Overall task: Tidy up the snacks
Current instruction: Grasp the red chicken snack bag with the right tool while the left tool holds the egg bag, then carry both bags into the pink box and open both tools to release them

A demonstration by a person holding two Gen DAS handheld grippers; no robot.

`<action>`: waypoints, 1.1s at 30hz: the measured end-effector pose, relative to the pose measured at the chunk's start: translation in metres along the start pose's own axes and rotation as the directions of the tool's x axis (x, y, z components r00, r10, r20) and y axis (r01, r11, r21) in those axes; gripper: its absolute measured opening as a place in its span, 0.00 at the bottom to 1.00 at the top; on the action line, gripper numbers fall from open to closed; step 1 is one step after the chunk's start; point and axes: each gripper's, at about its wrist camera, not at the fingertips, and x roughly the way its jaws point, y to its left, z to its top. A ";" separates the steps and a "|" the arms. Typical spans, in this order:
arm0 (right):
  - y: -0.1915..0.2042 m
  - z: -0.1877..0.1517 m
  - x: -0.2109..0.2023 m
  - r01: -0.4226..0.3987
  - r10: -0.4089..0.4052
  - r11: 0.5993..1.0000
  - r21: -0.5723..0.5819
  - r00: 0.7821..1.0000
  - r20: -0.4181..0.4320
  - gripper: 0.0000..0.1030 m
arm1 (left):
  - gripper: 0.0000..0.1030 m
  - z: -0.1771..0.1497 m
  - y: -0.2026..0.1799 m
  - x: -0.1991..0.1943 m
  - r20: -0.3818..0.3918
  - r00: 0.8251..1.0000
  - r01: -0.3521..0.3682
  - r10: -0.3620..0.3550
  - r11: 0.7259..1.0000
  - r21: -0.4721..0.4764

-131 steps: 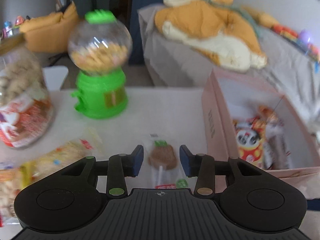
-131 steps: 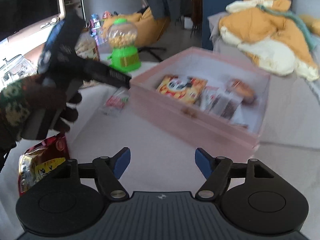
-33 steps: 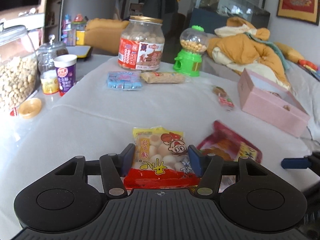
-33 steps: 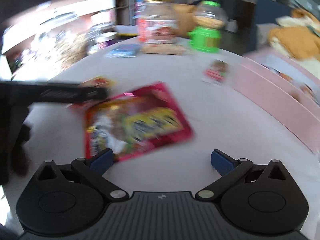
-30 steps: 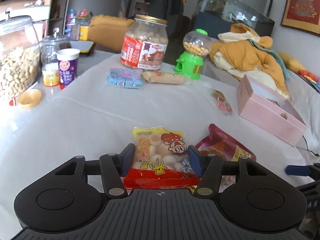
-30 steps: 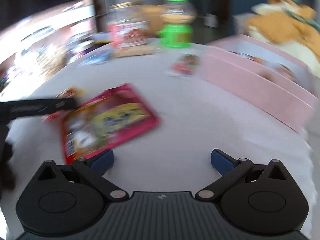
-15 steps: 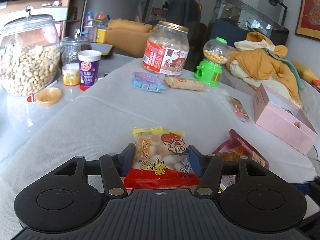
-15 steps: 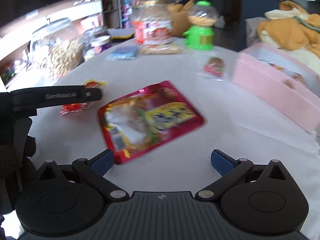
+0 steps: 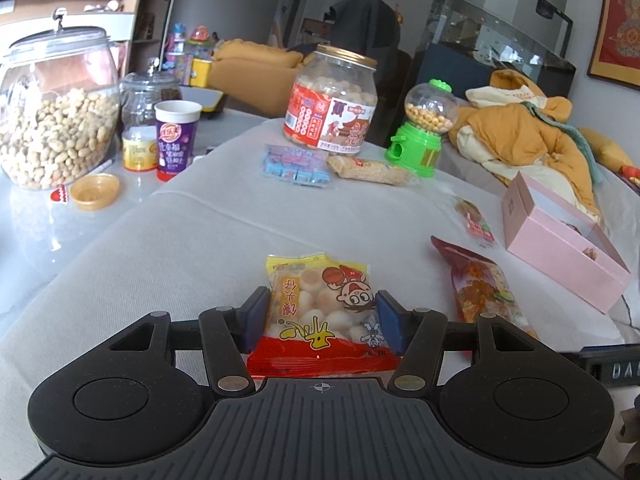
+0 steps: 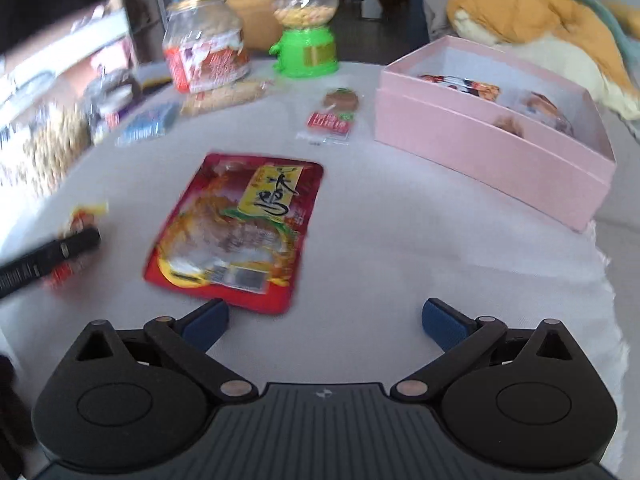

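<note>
My left gripper (image 9: 319, 314) is shut on a yellow and red bag of small round biscuits (image 9: 320, 292), held just above the white tablecloth. In the right wrist view this bag (image 10: 80, 216) shows blurred at the left, behind a left finger (image 10: 52, 258). My right gripper (image 10: 325, 320) is open, low over the cloth. A flat red pouch (image 10: 240, 228) lies just ahead of its left finger. An open pink box (image 10: 492, 156) with several snacks inside stands at the right. The pouch (image 9: 484, 284) and the box (image 9: 560, 252) also appear in the left wrist view.
A wrapped lollipop (image 10: 332, 116) lies between pouch and box. Further back stand a biscuit jar (image 9: 332, 108), a green candy dispenser (image 9: 424, 132), a blue sweet packet (image 9: 296, 166) and a cracker bar (image 9: 370, 172). At the left are a peanut jar (image 9: 56, 120) and a purple cup (image 9: 176, 140).
The left gripper has kept its hold on the biscuit bag while drawing back and up. The right gripper has swung so that the red pouch now lies ahead of its open fingers.
</note>
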 end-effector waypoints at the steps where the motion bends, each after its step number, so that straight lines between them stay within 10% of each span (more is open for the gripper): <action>1: 0.000 0.002 0.000 -0.006 0.006 1.000 0.022 1.000 -0.007 1.00 | 0.61 0.000 0.000 0.000 0.001 1.000 0.002 -0.002 1.000 -0.003; 7: 0.031 0.031 0.018 -0.121 0.127 0.988 0.096 0.990 -0.057 1.00 | 0.61 -0.001 0.001 -0.001 0.002 1.000 0.007 -0.007 1.000 -0.010; 14: 0.075 0.060 0.061 0.063 -0.064 0.996 -0.067 0.998 -0.023 1.00 | 0.61 -0.001 0.003 -0.001 0.003 1.000 0.014 -0.014 1.000 -0.017; 28: 0.020 0.020 0.015 -0.020 0.022 0.988 -0.151 1.000 0.009 0.86 | 0.61 -0.001 0.003 -0.001 0.003 1.000 0.016 -0.016 1.000 -0.020; 33: 0.012 0.021 0.018 -0.082 0.083 0.986 -0.143 0.997 -0.001 0.97 | 0.61 -0.001 0.003 -0.001 0.002 1.000 0.016 -0.016 1.000 -0.020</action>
